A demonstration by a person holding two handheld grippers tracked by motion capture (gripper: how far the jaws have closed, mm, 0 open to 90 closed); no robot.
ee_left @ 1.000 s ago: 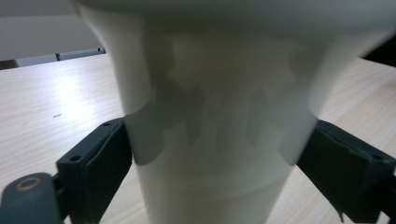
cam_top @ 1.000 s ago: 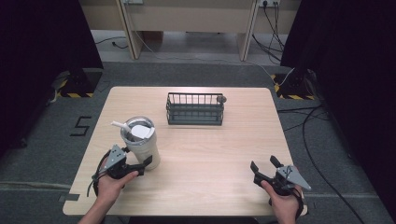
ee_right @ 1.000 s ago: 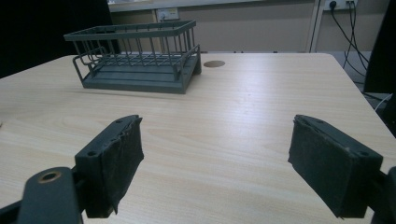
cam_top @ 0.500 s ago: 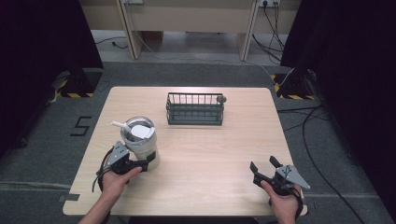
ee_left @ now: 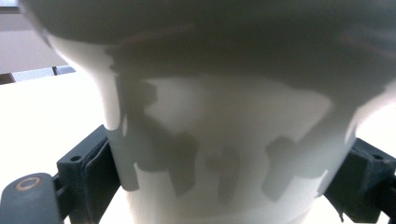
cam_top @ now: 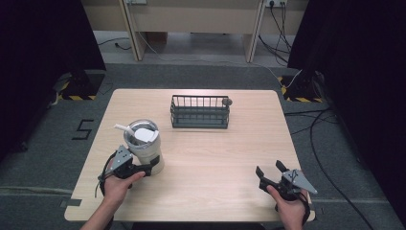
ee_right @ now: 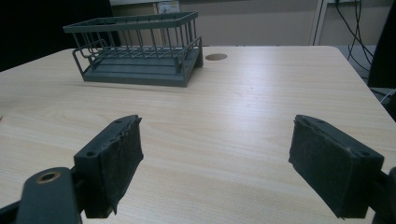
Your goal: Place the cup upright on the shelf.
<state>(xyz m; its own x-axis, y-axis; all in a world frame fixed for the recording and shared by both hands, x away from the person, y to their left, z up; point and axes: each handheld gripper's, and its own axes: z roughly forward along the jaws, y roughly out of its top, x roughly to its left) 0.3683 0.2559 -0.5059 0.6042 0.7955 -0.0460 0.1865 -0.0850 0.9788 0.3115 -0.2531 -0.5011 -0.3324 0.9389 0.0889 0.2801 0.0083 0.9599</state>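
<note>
Now closed in on the white tumbler [cam_top: 145, 146] near the table's [cam_top: 215, 158] left front corner: left gripper [cam_top: 146, 168] clamped around its base, no longer just beside. Probably ready for lifting. Right gripper [cam_top: 269, 171] agape, idle at right front corner.

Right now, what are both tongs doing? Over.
Left tongs around the white cup, pads at its sides. Right tongs open, empty, near table edge. Wire basket far, nothing blocking.

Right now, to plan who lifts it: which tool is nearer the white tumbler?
Left. The left tool has its jaws around the white tumbler; the right tool sits open, far across the table.
</note>
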